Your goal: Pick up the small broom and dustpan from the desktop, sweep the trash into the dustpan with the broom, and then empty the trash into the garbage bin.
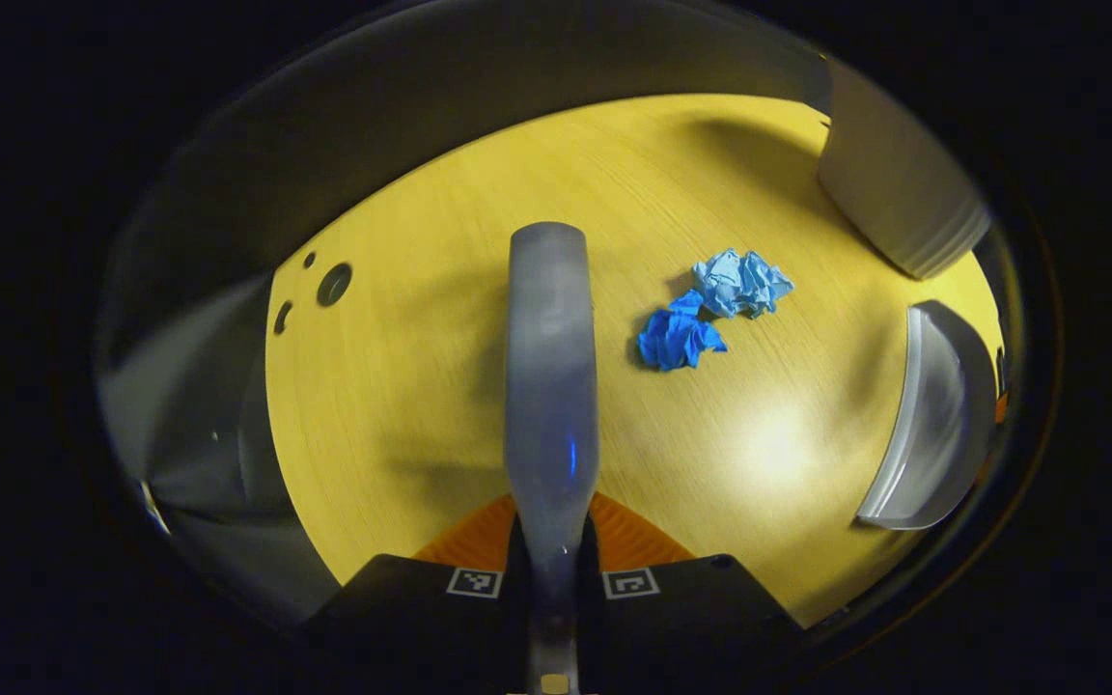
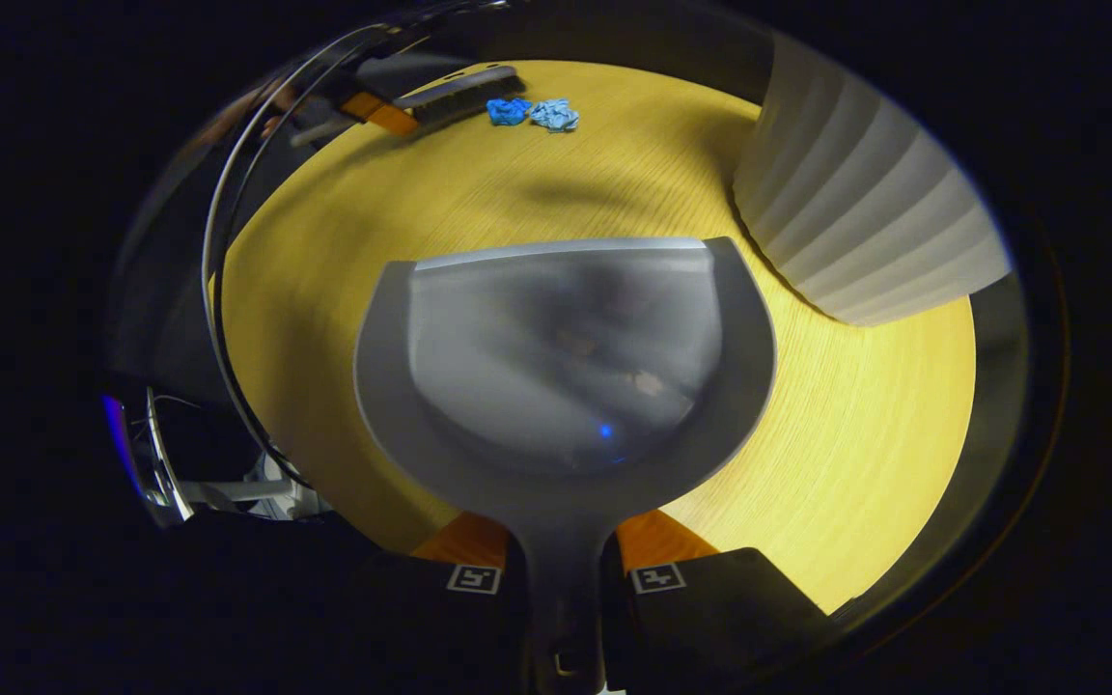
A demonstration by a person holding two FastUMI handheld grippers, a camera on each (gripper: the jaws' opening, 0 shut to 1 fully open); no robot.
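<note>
The left hand-held gripper [image 1: 552,569] pinches the broom [image 1: 550,386]; the right hand-held gripper [image 2: 564,569] pinches the dustpan [image 2: 566,357], both above the bench [image 1: 402,386].

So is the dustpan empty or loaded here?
Empty. The dustpan shows a bare scoop, and both paper wads lie on the desktop beside the broom.

Yellow wood-grain table [image 1: 421,405] under me, round cable holes [image 1: 334,284] near its far left edge; metal frame [image 2: 155,463] beyond the table's edge.
</note>
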